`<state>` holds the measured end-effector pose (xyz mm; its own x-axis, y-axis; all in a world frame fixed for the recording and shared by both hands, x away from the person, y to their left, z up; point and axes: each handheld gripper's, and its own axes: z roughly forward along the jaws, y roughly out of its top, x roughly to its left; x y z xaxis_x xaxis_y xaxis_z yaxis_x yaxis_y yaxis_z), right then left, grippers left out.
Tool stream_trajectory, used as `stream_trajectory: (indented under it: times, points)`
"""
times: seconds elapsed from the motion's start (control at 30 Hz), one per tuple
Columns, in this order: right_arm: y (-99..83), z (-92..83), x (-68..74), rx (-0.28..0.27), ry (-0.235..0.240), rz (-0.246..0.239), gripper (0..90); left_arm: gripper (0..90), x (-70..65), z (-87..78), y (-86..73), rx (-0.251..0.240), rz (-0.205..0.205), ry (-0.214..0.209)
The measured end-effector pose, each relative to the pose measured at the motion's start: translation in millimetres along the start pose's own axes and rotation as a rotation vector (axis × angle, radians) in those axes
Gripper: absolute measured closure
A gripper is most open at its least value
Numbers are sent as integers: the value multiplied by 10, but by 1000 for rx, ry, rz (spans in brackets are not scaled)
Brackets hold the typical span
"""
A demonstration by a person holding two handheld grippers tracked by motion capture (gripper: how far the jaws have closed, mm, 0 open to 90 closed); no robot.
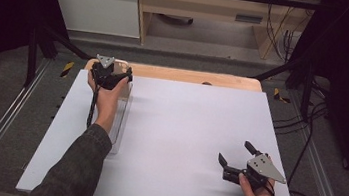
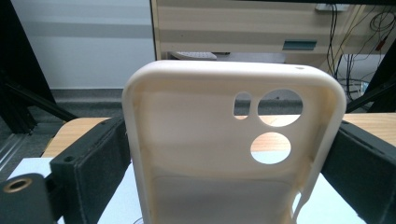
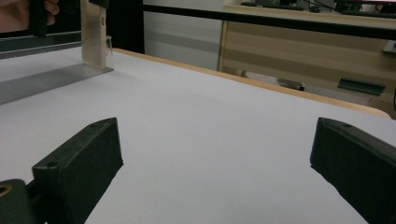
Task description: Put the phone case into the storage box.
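Observation:
A cream phone case (image 2: pixel 196 140) with three camera cut-outs stands upright between the jaws of my left gripper (image 2: pixel 226 163), which is shut on its two sides. In the high view that left gripper (image 1: pixel 112 76) is at the far left of the white table top (image 1: pixel 183 129), with the case's rim (image 1: pixel 121 63) just showing beyond it. The right gripper view shows the case (image 3: pixel 95 37) far off, upright at the end of a clear tray (image 3: pixel 42 81). My right gripper (image 1: pixel 236 153) rests near the front right, open and holding nothing (image 3: pixel 215 163).
The long clear tray (image 1: pixel 121 122) lies along the table's left side, under the left forearm. A wooden edge (image 1: pixel 190 76) borders the table at the back. Metal rails (image 1: pixel 3 122) and cables (image 1: pixel 309 129) flank the table.

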<state>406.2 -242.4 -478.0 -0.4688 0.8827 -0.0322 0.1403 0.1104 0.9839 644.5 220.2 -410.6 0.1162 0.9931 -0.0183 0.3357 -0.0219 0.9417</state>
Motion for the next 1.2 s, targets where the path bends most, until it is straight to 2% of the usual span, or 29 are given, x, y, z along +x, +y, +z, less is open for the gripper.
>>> stream_trajectory:
  times: [0.33, 1.2]
  points:
    - [-9, 10, 9, 7, 4, -2, 23, 38, 28, 0, 4, -34, -8, -10]
    - [-5, 4, 19, 10, 6, -4, 22, 30, -35, -122, 83, -55, 9, -43]
